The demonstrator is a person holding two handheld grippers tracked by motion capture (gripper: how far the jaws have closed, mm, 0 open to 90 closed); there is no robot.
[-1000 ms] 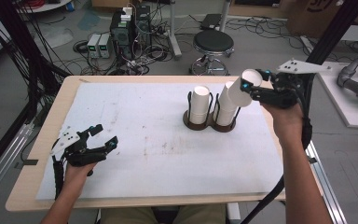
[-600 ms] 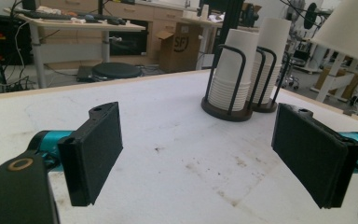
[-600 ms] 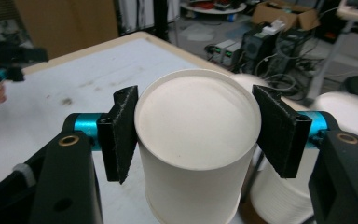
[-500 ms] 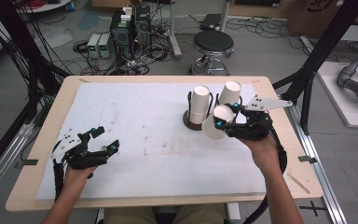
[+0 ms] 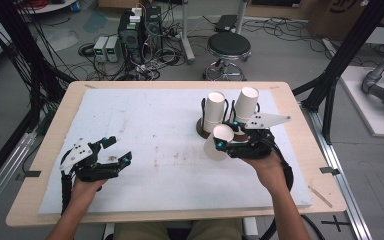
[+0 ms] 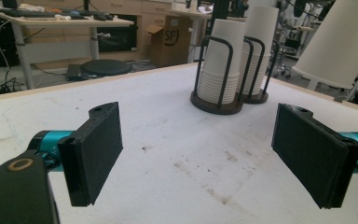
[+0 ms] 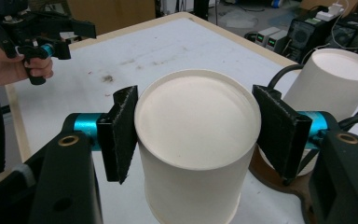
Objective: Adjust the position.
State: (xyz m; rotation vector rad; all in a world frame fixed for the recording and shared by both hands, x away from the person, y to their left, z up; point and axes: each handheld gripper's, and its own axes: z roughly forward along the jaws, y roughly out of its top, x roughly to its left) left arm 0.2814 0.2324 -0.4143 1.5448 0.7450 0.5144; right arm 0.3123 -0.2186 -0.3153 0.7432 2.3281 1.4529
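- My right gripper (image 5: 220,145) is clamped on a single white paper cup (image 5: 218,142); in the right gripper view both black pads press the cup (image 7: 196,140) just below its closed bottom, which faces the camera.
- I hold the cup tilted above the white mat (image 5: 160,140), just in front of the two cup holders (image 5: 228,131) and slightly to their left.
- The holders carry upside-down stacks of cups (image 6: 223,60) between dark wire loops.
- My left gripper (image 5: 114,152) rests low over the mat, well apart from the holders at the near left, its jaws spread wide with nothing between them.
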